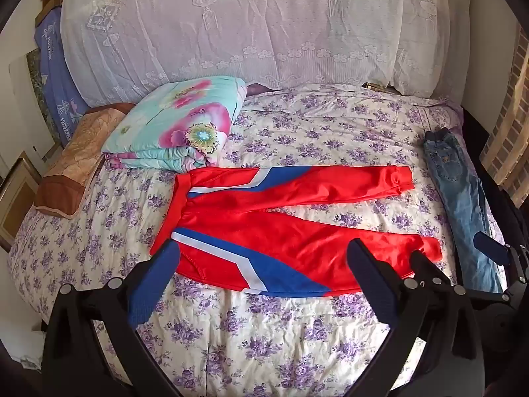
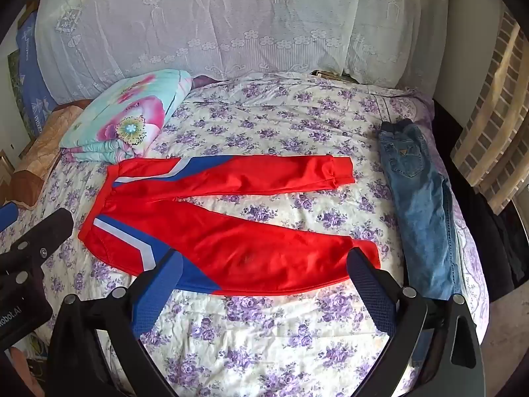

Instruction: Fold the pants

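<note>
Red pants (image 1: 281, 228) with blue and white side stripes lie flat on the bed, waistband to the left, the two legs spread apart to the right. They also show in the right wrist view (image 2: 231, 231). My left gripper (image 1: 264, 248) is open and empty, hovering over the near leg close to the waistband. My right gripper (image 2: 264, 258) is open and empty, over the near leg toward its cuff; its finger (image 1: 489, 248) shows at the right edge of the left wrist view.
The bed (image 1: 264, 330) has a purple floral sheet. Blue jeans (image 1: 463, 205) lie along its right edge. A folded floral quilt (image 1: 178, 125) and a brown pillow (image 1: 76, 165) sit at back left. A lace-covered headboard (image 1: 248, 23) stands behind.
</note>
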`<action>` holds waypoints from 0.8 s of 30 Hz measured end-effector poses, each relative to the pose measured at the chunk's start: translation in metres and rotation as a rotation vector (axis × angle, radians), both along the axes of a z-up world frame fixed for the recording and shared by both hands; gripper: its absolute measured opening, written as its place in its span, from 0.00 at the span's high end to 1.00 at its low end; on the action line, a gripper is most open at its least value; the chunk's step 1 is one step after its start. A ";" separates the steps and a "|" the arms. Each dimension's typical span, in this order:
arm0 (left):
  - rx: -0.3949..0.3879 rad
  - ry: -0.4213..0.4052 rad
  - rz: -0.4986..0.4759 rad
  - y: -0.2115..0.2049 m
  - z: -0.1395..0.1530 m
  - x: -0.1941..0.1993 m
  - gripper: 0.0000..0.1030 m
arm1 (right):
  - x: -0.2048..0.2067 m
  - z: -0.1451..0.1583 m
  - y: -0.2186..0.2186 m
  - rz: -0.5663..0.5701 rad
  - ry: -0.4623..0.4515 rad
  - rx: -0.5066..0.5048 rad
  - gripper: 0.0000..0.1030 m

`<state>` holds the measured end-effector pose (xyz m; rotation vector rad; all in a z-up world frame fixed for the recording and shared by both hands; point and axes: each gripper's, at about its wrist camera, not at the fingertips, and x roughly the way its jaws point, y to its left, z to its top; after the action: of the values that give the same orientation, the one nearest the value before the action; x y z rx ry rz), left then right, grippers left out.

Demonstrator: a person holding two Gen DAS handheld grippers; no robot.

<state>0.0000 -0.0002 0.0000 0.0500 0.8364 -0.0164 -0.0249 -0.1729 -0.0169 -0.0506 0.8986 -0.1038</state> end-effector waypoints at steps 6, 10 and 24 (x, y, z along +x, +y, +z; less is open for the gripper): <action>-0.001 0.000 0.001 0.000 0.002 -0.002 0.05 | 0.000 0.000 0.000 -0.001 0.001 0.000 0.03; -0.001 0.005 0.001 -0.005 -0.003 -0.002 0.05 | -0.001 0.000 -0.001 0.002 0.000 0.000 0.03; -0.005 0.012 -0.007 -0.008 -0.005 -0.004 0.05 | -0.001 -0.001 0.000 0.002 0.001 0.001 0.03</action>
<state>-0.0040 -0.0081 -0.0053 0.0485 0.8482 -0.0251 -0.0259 -0.1731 -0.0178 -0.0503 0.8998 -0.1014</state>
